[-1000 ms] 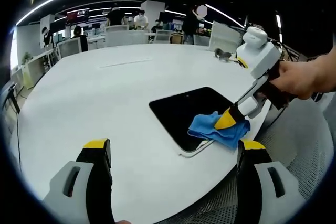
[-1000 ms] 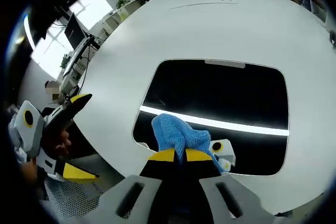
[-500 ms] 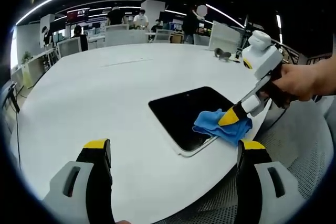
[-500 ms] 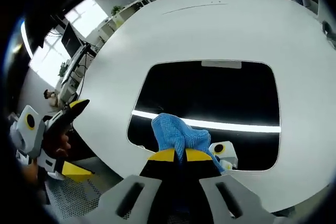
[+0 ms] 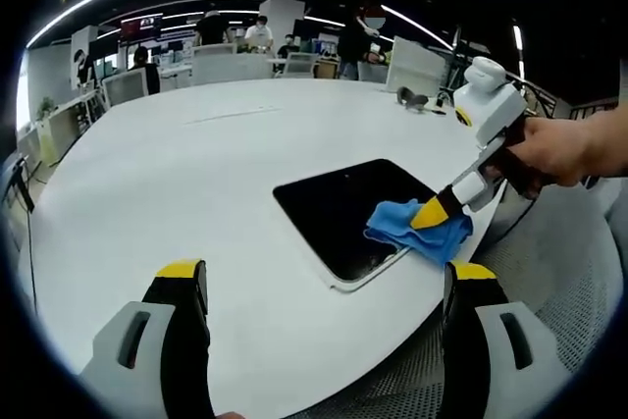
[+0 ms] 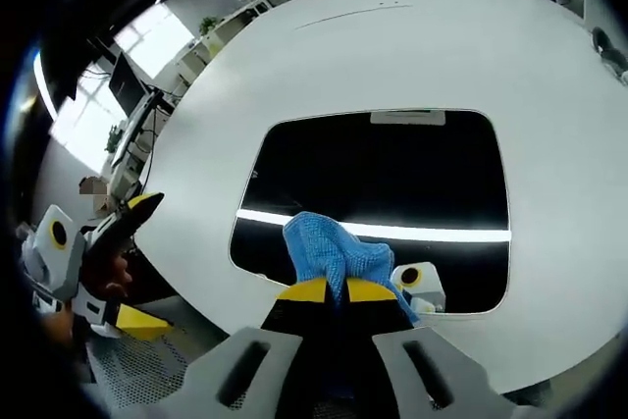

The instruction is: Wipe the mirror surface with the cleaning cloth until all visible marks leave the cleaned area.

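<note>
On the mirror's near edge, the right gripper pinches the blue cloth in closed fingers mid-wipe, left gripper wide open and empty beside the bench; next, likely sweep toward the mirror's far edge.

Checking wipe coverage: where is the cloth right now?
Blue cloth is clamped in the right gripper, pressed on the mirror's near edge.

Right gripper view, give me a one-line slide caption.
Right claw shut on a blue cloth, pressing it onto the dark mirror lying flat on a white table.
</note>
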Tool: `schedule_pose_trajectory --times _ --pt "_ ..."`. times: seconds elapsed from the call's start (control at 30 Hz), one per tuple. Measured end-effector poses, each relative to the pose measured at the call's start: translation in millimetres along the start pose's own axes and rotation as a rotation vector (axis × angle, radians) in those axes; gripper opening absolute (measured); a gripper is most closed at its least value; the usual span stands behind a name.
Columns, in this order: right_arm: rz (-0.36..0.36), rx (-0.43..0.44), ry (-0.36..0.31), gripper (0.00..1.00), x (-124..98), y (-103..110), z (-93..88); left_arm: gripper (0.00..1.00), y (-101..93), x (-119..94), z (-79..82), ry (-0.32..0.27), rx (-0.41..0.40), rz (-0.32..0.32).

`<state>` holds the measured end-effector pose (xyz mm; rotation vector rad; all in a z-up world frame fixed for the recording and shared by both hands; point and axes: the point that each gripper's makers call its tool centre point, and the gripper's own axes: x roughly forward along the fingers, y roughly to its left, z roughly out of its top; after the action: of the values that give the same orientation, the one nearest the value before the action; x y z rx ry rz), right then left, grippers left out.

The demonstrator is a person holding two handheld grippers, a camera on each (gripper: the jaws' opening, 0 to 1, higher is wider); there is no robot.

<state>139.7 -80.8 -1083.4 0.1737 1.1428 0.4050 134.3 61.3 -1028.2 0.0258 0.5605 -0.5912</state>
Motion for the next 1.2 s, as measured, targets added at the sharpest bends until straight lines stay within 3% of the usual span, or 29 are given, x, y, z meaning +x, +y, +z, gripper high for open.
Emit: schedule_pose_trajectory --times 0.53,1.2 --pt "-0.016 0.017 -0.019 0.00 6 -3 13.3 0.99 1.5 0 0.0 -0.003 -0.009 0.007" --pt "-0.044 0.036 -0.054 0.00 19 -11 48.5 0.99 0.2 1 0.5 -0.007 0.010 -0.001"
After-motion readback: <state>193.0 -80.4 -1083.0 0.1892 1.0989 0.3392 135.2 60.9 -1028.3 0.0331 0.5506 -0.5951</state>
